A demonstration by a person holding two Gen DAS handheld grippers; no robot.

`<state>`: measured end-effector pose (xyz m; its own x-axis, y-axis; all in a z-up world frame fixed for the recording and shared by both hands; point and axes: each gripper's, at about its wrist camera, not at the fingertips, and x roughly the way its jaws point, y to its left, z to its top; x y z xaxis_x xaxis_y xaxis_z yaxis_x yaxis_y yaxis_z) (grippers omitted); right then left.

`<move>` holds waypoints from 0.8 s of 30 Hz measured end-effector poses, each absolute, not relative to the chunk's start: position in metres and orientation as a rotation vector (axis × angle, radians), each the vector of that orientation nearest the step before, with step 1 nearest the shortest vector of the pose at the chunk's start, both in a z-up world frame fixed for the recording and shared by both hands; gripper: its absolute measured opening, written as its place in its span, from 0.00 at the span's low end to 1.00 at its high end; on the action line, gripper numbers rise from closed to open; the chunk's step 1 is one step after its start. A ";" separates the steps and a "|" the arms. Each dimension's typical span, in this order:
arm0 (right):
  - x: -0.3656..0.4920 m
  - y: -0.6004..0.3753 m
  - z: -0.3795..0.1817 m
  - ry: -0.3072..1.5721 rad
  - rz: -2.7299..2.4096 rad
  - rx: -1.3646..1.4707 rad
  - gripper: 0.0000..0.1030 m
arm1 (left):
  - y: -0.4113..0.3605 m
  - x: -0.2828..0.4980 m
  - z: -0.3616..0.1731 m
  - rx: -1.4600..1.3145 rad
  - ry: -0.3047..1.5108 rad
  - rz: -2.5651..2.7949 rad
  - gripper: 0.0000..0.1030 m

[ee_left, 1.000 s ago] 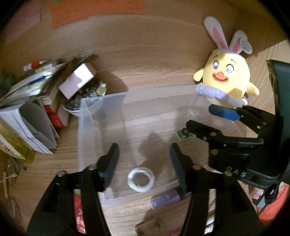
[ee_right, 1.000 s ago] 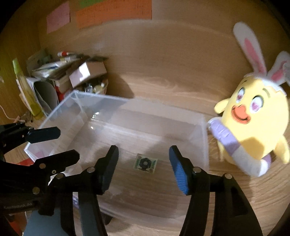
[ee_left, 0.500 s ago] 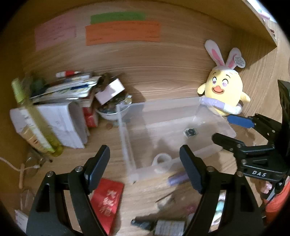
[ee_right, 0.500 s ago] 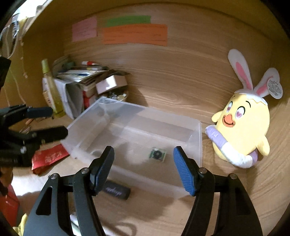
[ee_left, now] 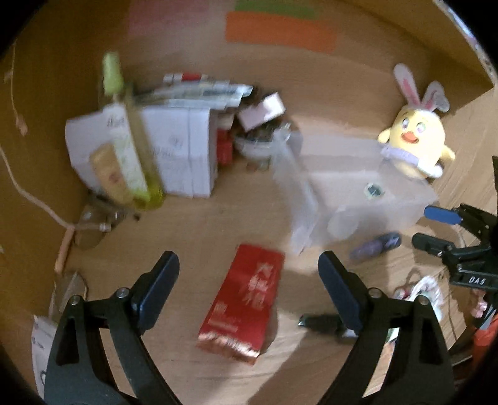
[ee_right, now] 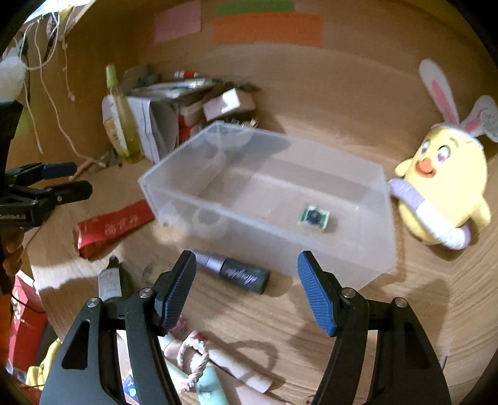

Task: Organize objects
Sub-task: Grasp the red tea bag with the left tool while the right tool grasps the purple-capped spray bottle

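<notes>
Hovering with jaws spread and empty: left gripper over red packet, right gripper over tube. Bin just beyond tube holds tape roll near-left, small chip right.

A wood-grain desktop is seen beneath the tool, backed straight ahead by a wood-grain wall panel; orange, green and pink paper notes are stuck high on it; warm, dim light is cast, and hard shadows are thrown across the surface.
</notes>
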<state>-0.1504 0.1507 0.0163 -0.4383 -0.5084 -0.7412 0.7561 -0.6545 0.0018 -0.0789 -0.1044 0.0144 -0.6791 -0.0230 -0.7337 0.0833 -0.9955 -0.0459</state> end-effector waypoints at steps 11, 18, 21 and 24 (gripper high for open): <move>-0.163 0.122 -0.019 0.520 -2.015 1.048 0.62 | -0.106 -0.067 -0.038 1.406 0.122 -2.773 0.89; -0.160 0.109 -0.028 0.584 -1.998 1.056 0.62 | -0.116 -0.073 -0.055 1.461 0.200 -2.726 0.89; -0.160 0.105 -0.033 0.603 -1.981 1.077 0.62 | -0.116 -0.073 -0.055 1.446 0.203 -2.730 0.89; -0.160 0.104 -0.036 0.608 -1.961 1.095 0.59 | -0.113 -0.072 -0.053 1.416 0.163 -2.734 0.84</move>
